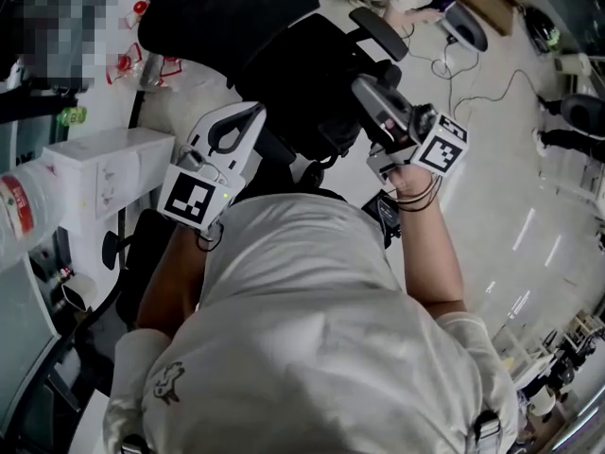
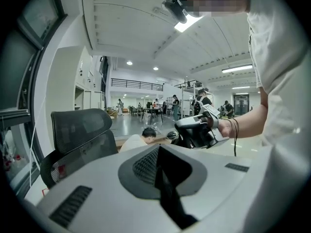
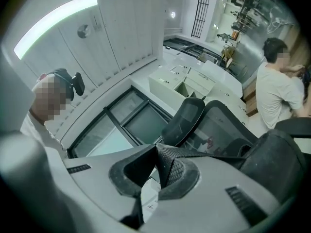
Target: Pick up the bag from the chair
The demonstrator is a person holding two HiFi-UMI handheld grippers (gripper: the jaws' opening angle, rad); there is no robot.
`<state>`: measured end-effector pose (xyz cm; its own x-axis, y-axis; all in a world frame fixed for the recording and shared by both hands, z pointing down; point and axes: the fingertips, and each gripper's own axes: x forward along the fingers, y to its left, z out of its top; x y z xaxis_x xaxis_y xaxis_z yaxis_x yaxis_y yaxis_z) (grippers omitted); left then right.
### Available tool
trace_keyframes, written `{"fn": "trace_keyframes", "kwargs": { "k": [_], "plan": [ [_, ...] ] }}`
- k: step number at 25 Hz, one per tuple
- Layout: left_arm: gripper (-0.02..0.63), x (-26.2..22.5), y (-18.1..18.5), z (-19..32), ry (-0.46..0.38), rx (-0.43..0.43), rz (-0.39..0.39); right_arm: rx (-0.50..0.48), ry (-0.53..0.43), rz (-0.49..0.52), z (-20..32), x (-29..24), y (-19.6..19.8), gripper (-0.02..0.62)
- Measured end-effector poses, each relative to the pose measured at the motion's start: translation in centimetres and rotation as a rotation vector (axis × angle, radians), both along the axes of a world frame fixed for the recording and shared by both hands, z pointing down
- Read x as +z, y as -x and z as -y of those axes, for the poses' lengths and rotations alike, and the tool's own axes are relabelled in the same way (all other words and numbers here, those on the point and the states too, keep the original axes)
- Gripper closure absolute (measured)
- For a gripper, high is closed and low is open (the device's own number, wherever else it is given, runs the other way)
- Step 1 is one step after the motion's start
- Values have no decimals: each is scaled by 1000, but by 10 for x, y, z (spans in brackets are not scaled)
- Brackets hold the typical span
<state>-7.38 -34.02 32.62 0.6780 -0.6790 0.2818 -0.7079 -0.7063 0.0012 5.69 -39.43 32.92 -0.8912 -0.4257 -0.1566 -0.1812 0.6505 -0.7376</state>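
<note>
Bag (image 3: 274,166) is hanging right at the chair (image 1: 380,32), on the end of the strap (image 3: 209,154). Can't tell if it's clearing the seat yet, so I'm reading this as the lift-off. Right tool (image 3: 158,149) is pinching that strap at the very tips, pads pressed together on it. Left tool (image 2: 159,148) is looking pressed together too, with black strap trailing out of it, though I'm less sure of that one. For a clean lift, both tools should be rising together and level so the bag isn't swinging back into the chair. The tip-only grip is looking thin, so I'm suggesting a firm squeeze and a slow, jerk-free lift, with the bag clearing the chair fully before it's coming in toward the body.
</note>
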Motion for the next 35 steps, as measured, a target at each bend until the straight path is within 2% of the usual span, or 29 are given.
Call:
{"fn": "trace_keyframes", "kwargs": {
  "k": [9, 16, 26, 35],
  "plan": [
    [595, -25, -23, -40, -57, -26, -2, 23, -14, -5, -56, -22, -47, 561],
    [595, -27, -31, -76, -43, -53, 14, 13, -47, 8, -90, -39, -67, 561],
    [595, -36, -24, -124, -63, -19, 36, 57, -63, 29, -136, -51, -69, 563],
    [595, -42, 7, -194, -74, 22, 28, 125, -74, 21, -200, -63, -54, 561]
  ]
}}
